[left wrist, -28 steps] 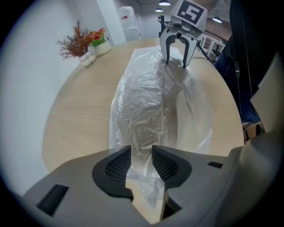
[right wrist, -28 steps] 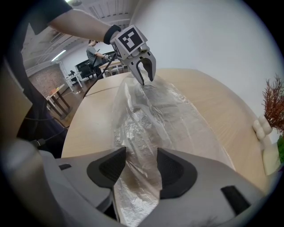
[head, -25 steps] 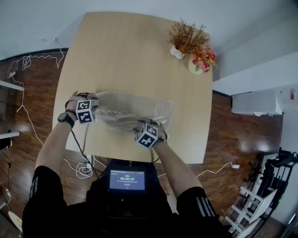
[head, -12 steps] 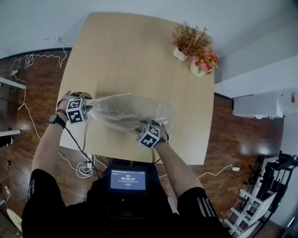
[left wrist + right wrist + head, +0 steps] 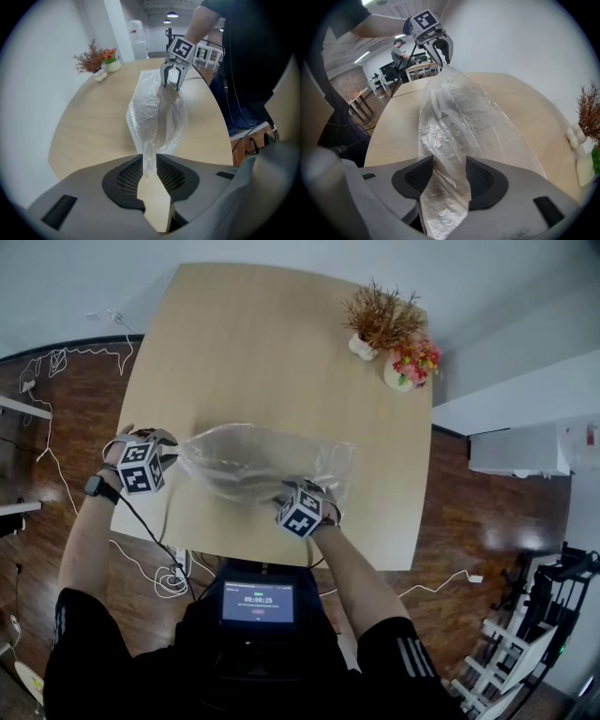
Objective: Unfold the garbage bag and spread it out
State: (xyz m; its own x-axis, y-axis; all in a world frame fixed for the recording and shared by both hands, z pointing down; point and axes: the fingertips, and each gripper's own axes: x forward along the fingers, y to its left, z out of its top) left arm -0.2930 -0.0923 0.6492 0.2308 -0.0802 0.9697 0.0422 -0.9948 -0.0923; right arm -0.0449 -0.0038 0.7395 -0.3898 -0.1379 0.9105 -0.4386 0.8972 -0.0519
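Note:
A clear, crinkled garbage bag [image 5: 258, 460] lies across the near part of the wooden table [image 5: 262, 343]. My left gripper [image 5: 173, 457] holds the bag's left end lifted off the table. Its jaws have just been closing, and in the left gripper view the thin film [image 5: 157, 108] is pinched between the pads [image 5: 161, 171]. My right gripper [image 5: 305, 487] points down onto the bag's near right part. Its jaws stand wide apart, and the film [image 5: 454, 117] runs loose between them. Between the two grippers the bag hangs stretched.
A dried plant in a white pot [image 5: 375, 320] and a pot of flowers [image 5: 408, 362] stand at the table's far right corner. Cables [image 5: 56, 362] lie on the wooden floor at the left. A small screen [image 5: 255, 601] sits at the person's waist.
My left gripper has moved left and upward, drawing the bag's left end out with it, and the bag now stands stretched and puffed. The right gripper has stayed in place.

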